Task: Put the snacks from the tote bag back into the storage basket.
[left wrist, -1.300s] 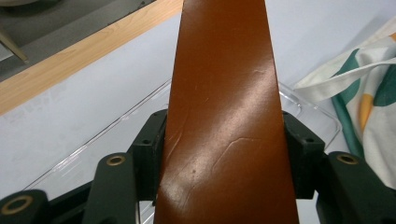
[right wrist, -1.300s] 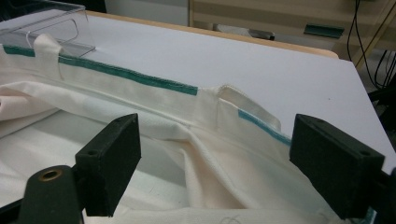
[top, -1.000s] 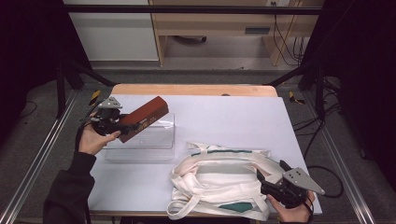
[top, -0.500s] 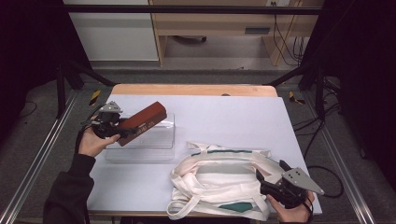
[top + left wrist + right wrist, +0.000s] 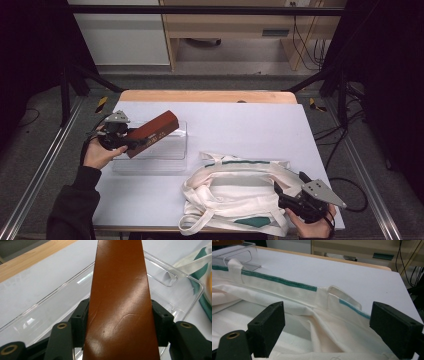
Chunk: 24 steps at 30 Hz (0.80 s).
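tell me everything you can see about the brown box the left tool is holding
The brown box is a long, flat, reddish-brown carton with a glossy face showing faint scuffs and creases in the left gripper view. Small pale print runs along its side, too small to read. The left tool is shut on one end, a jaw on each long edge. It is held tilted, far end higher, above the clear plastic tray at the table's left; whether it touches the tray cannot be told.
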### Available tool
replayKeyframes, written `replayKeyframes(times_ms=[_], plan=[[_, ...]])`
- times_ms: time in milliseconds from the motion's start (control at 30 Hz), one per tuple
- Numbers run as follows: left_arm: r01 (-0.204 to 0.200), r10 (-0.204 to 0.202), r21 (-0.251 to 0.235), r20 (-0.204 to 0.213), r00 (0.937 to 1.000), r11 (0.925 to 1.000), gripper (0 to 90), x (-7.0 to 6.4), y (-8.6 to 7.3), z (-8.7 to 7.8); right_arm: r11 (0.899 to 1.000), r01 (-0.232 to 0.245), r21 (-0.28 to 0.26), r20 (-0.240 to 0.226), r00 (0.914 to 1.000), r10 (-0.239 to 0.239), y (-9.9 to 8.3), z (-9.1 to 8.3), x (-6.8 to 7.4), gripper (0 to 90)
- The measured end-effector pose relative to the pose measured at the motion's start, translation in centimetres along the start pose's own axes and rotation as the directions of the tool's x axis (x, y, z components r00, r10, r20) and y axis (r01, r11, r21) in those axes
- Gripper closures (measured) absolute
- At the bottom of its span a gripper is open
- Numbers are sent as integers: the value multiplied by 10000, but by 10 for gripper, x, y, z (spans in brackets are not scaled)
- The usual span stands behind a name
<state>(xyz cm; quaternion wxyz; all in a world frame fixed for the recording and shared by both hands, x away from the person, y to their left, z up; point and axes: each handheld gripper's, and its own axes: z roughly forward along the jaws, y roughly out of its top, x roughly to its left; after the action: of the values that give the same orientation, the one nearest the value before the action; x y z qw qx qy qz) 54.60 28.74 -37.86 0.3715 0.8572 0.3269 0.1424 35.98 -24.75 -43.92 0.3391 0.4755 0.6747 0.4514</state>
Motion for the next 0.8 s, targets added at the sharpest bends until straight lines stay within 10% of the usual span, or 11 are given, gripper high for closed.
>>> replayKeyframes(times_ms=[800], plan=[[-323, 322, 9, 302, 9990, 9995, 431, 2, 2, 2, 10000, 67, 19, 9, 10000, -67, -1, 1, 0, 131]])
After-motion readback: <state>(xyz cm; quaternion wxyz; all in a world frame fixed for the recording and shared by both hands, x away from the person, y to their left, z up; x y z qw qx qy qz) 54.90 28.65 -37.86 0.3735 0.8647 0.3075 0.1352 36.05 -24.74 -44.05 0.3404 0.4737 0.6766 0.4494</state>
